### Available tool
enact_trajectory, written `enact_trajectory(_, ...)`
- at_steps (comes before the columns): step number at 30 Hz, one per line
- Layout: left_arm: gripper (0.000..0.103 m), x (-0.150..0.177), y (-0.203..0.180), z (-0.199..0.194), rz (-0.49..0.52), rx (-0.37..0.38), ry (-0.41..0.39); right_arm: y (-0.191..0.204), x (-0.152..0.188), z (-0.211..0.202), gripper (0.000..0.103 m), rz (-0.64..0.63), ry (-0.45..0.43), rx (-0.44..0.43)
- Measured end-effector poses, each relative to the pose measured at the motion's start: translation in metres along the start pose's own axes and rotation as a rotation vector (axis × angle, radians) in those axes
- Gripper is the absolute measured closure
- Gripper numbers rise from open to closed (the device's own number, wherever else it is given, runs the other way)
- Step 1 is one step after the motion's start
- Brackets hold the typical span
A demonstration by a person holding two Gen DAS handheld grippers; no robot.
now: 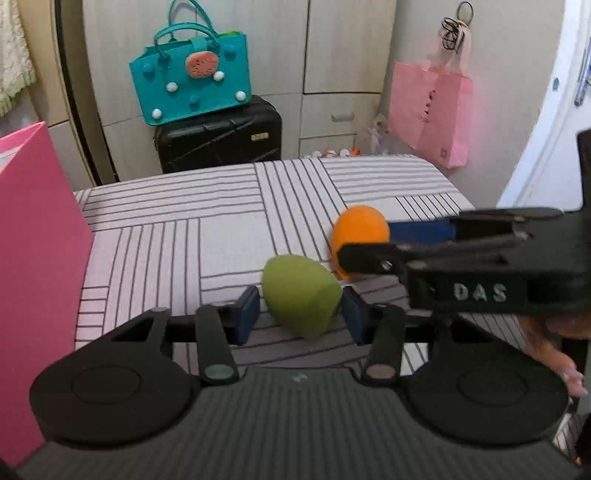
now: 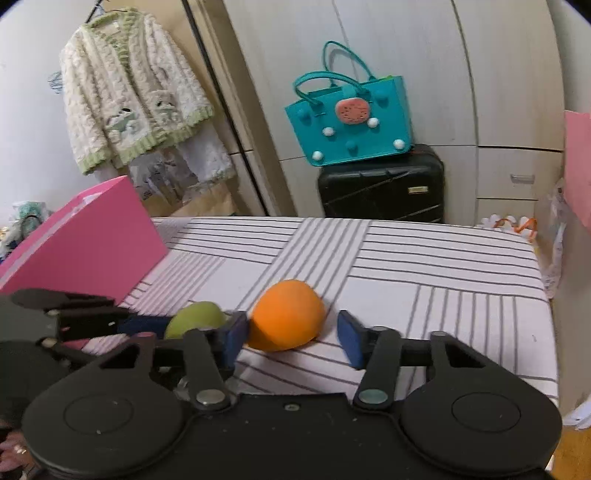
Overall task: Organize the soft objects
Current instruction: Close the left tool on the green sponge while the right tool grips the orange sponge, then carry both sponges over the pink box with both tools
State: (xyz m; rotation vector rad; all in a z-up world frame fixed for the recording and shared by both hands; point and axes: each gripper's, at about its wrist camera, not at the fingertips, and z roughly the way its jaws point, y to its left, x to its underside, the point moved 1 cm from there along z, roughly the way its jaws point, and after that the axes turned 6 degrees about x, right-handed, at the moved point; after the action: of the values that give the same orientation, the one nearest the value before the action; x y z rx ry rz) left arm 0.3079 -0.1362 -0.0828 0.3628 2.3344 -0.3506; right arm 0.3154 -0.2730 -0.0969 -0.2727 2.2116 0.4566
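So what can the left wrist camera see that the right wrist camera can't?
Only the left wrist view shows the pink bag hanging on the wardrobe with its whole front in sight, and black hair ties above it.

Only the right wrist view shows the fluffy cardigan hanging up.

Both show the green sponge between the left gripper's pads, the orange sponge between the right gripper's pads, the striped bed, the pink box, the teal bag and the black suitcase.
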Motion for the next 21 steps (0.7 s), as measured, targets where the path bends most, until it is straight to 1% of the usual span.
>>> enact_trajectory(3, 0.065, -0.001, 0.002, 0.001, -0.004, -0.005, -0.018, 0.005, 0.0, -0.004, 0.057, -0.031, -0.003, 0.014)
enact_trajectory(6, 0.067, 0.001, -0.001, 0.0, 0.028, -0.01, -0.023, 0.009, 0.0, -0.009, 0.058, -0.041, -0.004, 0.031)
enact_trajectory(12, 0.067, 0.003, -0.002, -0.008, 0.013, 0.052, -0.008, 0.01, 0.001, -0.021, 0.058, -0.028, 0.012, 0.072)
enact_trajectory(17, 0.067, 0.006, -0.006, -0.025, 0.036, 0.056, -0.028, 0.016, 0.003, -0.039, 0.058, -0.036, 0.021, 0.096)
enact_trajectory(21, 0.067, 0.009, -0.004, -0.044, 0.015, 0.101, -0.043, 0.025, 0.005, -0.057, 0.058, -0.04, 0.05, 0.117)
